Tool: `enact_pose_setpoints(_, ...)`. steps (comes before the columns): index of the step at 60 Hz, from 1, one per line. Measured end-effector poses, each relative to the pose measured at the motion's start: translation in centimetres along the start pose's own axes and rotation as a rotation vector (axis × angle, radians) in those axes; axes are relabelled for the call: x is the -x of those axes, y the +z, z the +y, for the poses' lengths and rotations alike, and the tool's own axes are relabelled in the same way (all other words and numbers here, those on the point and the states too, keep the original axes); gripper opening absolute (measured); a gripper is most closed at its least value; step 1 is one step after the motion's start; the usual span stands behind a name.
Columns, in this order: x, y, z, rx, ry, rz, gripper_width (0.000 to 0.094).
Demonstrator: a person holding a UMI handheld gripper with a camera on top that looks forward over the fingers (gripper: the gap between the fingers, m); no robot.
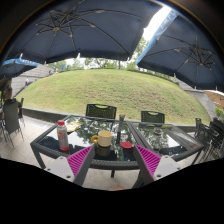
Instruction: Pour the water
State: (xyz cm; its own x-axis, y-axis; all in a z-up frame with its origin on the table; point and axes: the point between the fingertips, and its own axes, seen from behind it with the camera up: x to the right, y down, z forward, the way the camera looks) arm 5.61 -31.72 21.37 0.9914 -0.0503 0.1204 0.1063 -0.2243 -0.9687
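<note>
- My jaws (113,160) stand open, pink pads apart, gripping nothing.
- The tan round cup (104,139) sits just ahead between them, near the front edge of the glass-topped dark-framed desk (50,146).
- A red-capped clear plastic bottle (62,135) stands toward its left edge.

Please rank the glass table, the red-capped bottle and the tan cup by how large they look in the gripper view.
1. glass table, clearly largest.
2. red-capped bottle.
3. tan cup, ahead of the open gripper; its shorter look may partly reflect distance.
</note>
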Motion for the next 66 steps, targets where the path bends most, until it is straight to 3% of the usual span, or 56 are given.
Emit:
enact_pose_setpoints(10,0.4,0.3,0.6,0.009,-0.023,0.019,0.084)
enact_pose_setpoints(21,3.6,1.7,2.2,0.041,-0.002,-0.051,0.0839)
enact_pose_setpoints(31,9.5,4.4,5.4,0.106,0.011,-0.176,0.0839)
enact_pose_setpoints(41,19.3,9.0,6.2,0.123,0.0,-0.368,0.0824)
enact_pose_setpoints(49,26.1,14.4,6.6,0.148,0.024,-0.446,0.0832)
enact_pose_setpoints(54,28.9,18.4,6.7,0.147,0.033,-0.452,0.0833)
enact_pose_setpoints(63,30.0,24.9,6.7,0.118,0.049,-0.359,0.0825)
enact_pose_setpoints(66,30.4,26.2,6.5,0.107,0.075,-0.356,0.0714)
